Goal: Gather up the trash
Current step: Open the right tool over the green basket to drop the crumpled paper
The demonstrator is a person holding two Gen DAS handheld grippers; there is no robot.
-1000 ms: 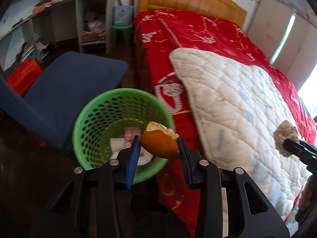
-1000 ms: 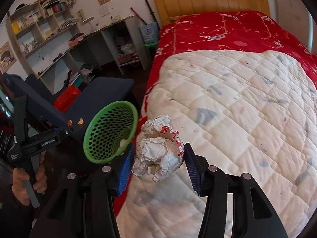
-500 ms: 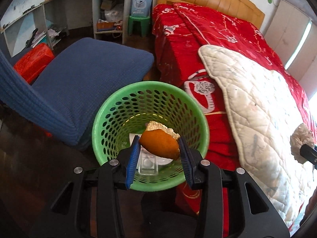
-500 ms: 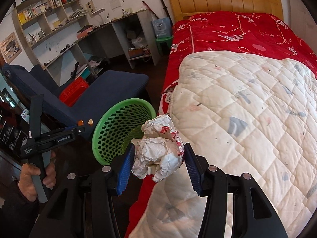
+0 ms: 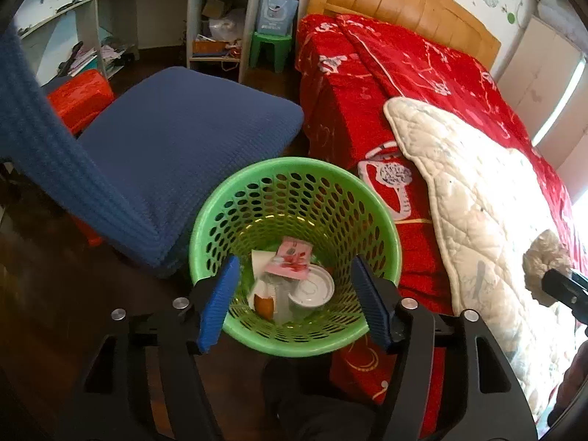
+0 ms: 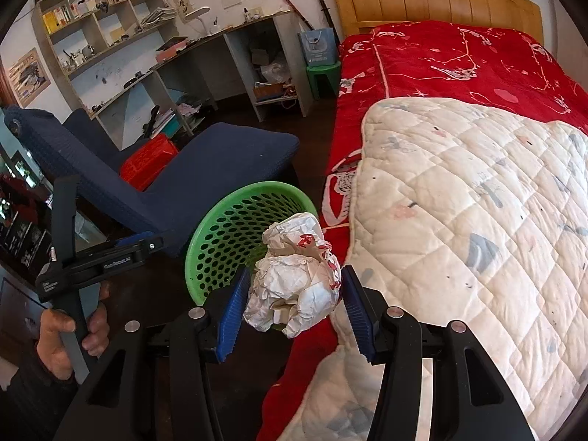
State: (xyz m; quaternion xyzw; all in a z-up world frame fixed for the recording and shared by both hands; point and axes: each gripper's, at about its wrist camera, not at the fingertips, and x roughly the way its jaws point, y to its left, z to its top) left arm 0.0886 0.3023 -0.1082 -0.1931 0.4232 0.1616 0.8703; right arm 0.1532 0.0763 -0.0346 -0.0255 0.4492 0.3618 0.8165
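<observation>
Left wrist view: bed [image 5: 371,84] w/ red cover fills the right, blue chair [image 5: 176,136] the left, green basket [image 5: 205,228] on the floor by the bed's side edge. Left tongs [image 5: 294,299] hang over the basket, jaws opening, nothing between them. Orange peel [image 5: 264,305] now lies at the basket bottom among cup lid & wrappers; half a sec ago it was pinched in those tongs. Right tongs [image 6: 292,303] pinch the crumpled paper ball [image 6: 296,279] above the bed's edge, short of the rim. Risk: released there, it would land on the bedding or floor.
</observation>
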